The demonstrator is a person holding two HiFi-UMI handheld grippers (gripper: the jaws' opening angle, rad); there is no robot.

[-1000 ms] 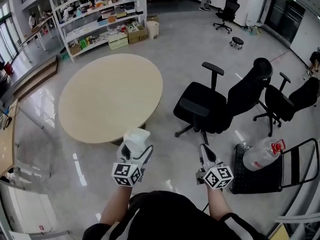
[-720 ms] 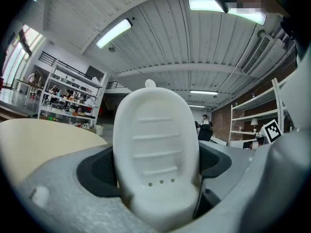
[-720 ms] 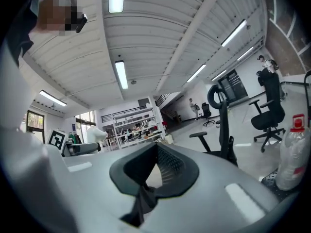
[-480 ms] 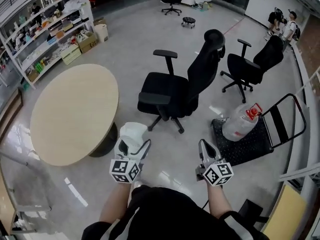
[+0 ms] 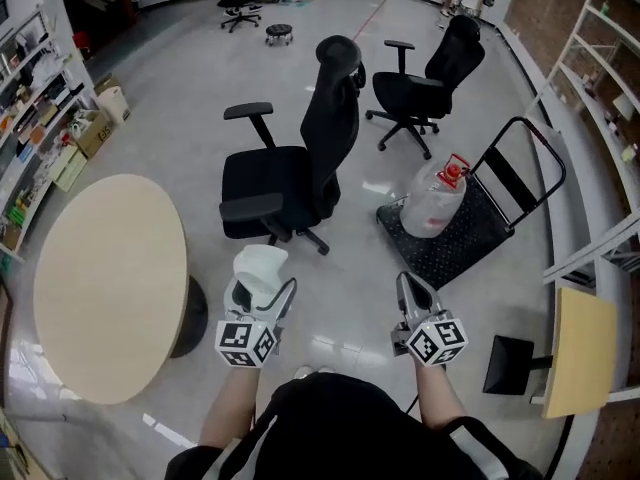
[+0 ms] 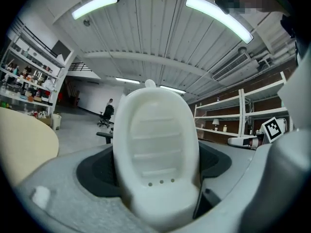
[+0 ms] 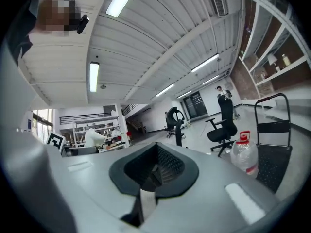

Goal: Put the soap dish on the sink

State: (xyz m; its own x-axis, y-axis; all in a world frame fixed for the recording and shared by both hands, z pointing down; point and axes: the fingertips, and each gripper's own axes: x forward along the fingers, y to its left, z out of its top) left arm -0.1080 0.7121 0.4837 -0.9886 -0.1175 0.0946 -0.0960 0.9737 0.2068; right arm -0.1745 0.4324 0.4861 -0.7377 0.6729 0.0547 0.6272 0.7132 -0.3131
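Observation:
A white oval soap dish with ribs and small drain holes stands upright between the jaws of my left gripper, which is shut on it. In the left gripper view the dish fills the middle of the picture. My right gripper is held level with the left one, over the grey floor; its jaws are shut with nothing between them. No sink shows in any view.
Black office chairs stand ahead. A black hand cart with a large water bottle is ahead to the right. A round beige table is at my left, a small desk at the right.
The head view has swung to the right: the round table slid to the left, and the chairs and cart came nearer the middle. Both grippers keep their hold and pose.

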